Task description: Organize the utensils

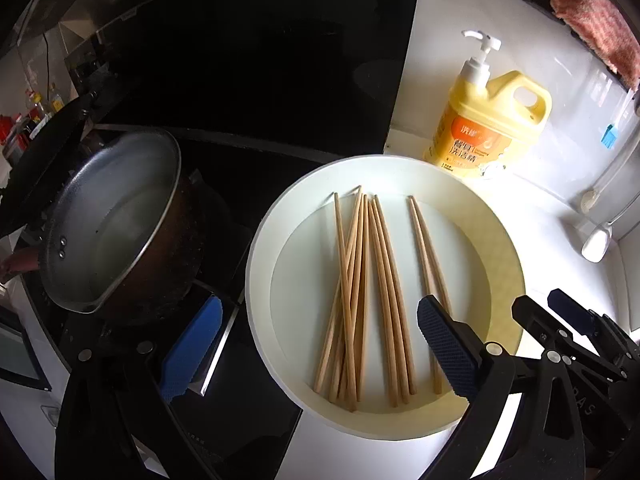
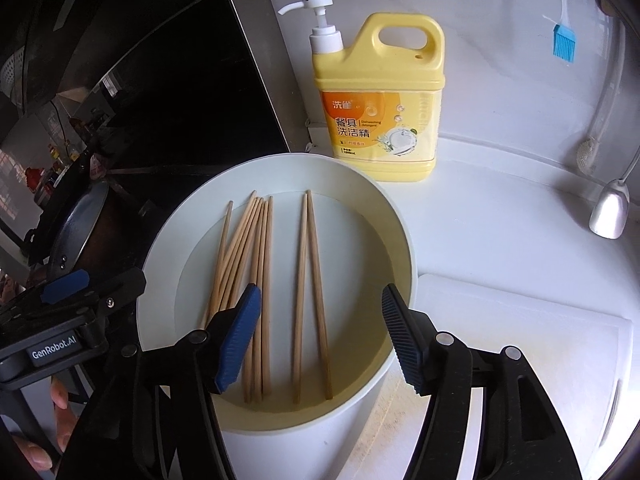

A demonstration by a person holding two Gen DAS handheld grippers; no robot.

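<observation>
- Left wrist view is taking in the white tabletop (image 1: 532,236), which is carrying everything to the right of a black stove (image 1: 256,80).
- On the stove a dark pot (image 1: 116,220) with a pale grey inside is sitting tilted toward the camera.
- Beside the stove, a round white basin (image 1: 260,264) is standing on the tabletop, and its rim is overlapping the stove's edge in this view.
- Behind the basin, a yellow detergent bottle (image 2: 380,96) with a white pump is standing upright, just beside the far rim.
- Right of the basin, a white cutting board (image 2: 520,344) is lying flat on the tabletop.
- The left gripper (image 1: 316,352) is hanging spread wide over the near-left side of the basin, grasping nothing; one blue pad is showing over the stove edge, the other over the basin.
- The right gripper (image 2: 320,340) is hovering released over the near rim, its pads apart on either side of a pair without touching it.
- Inside the basin the wooden chopsticks (image 2: 252,272) are lying flat, most of them bunched and crossing on the left.
- One separate chopstick pair (image 2: 310,280) is lying side by side to the right of the bunch, a clear gap between them.
- On the wall a blue brush (image 2: 564,40) is hanging.
</observation>
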